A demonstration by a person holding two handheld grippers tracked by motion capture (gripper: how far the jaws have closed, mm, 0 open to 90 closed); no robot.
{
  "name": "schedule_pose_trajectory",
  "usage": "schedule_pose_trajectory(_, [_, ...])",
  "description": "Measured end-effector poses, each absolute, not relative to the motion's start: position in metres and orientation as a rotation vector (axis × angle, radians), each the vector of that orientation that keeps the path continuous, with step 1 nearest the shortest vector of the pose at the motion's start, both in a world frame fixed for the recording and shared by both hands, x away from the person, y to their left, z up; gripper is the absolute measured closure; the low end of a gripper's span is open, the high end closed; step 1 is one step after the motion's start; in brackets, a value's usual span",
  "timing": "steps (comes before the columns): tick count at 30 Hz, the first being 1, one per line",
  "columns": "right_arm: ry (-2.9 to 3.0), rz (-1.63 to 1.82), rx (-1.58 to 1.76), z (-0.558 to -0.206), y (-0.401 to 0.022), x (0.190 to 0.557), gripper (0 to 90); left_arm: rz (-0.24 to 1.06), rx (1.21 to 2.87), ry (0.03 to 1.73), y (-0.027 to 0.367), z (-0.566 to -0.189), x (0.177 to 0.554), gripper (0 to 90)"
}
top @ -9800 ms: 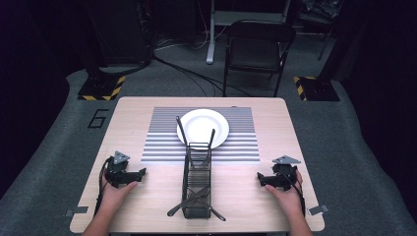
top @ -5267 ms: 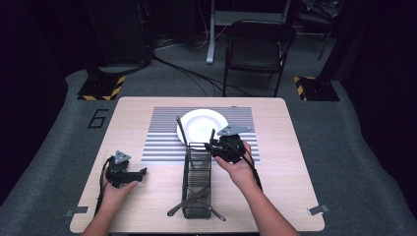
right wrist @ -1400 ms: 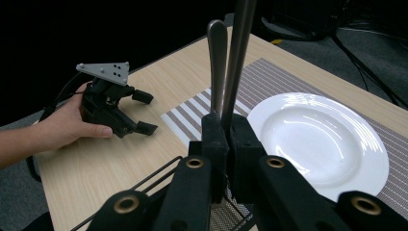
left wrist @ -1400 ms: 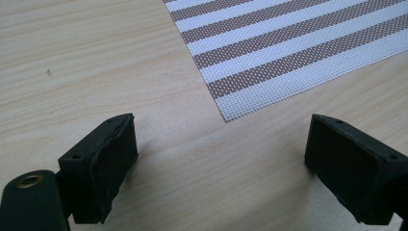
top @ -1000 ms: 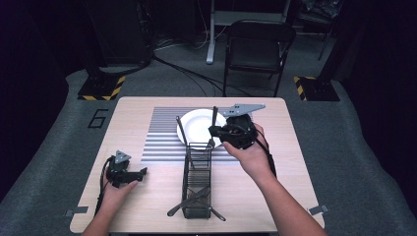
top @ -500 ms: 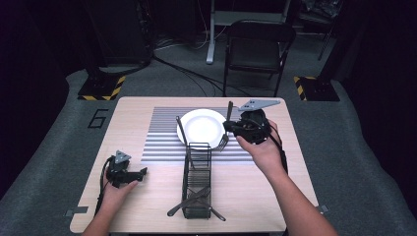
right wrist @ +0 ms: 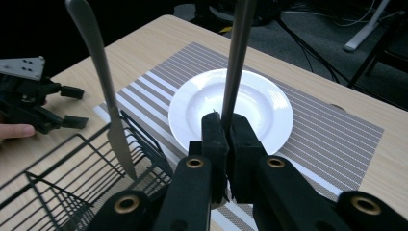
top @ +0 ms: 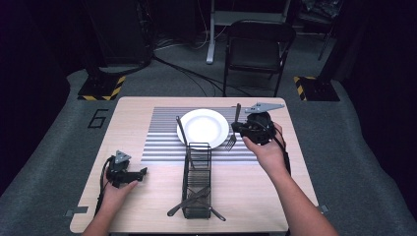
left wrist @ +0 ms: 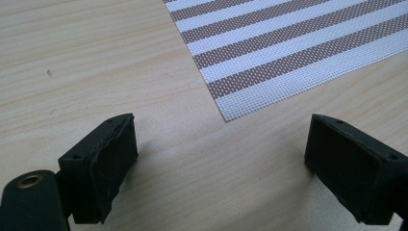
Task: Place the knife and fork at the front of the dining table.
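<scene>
Lifted from wire caddy [top: 196, 179]: fork [top: 233, 129], clamped upright in right gripper [top: 242, 129] (plate [top: 202, 126] at its 9 o'clock); left gripper [top: 141, 172] agape, empty.

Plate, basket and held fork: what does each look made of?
Plate: probably glazed ceramic, possibly melamine; white, with soft glare in the right gripper view. Basket: thin black wire, likely coated metal, seen as an open grid. Fork, clamped in the right gripper: looks like brushed steel, grey with a dull sheen along the handle.
</scene>
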State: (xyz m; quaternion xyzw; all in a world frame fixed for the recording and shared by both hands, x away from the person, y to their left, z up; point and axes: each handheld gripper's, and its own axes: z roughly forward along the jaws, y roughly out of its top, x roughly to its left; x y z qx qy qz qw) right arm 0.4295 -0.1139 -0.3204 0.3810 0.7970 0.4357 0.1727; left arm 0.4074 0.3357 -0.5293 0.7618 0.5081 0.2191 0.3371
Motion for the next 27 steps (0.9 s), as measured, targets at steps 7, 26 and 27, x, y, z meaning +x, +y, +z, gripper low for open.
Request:
schedule_pose_trajectory(7, [2.252, 1.200, 1.108, -0.343, -0.116, 0.438, 87.3, 0.571, 1.986, 1.324, 0.336, -0.529, 0.407, 10.9])
schedule_pose_trajectory(26, [2.223, 1.084, 1.207, -0.401, -0.121, 0.458, 87.3, 0.570, 1.987, 1.323, 0.336, -0.529, 0.407, 10.9])
schedule_pose_trajectory(27, [2.224, 1.079, 1.208, -0.403, -0.122, 0.458, 87.3, 0.571, 1.986, 1.323, 0.336, -0.529, 0.407, 10.9])
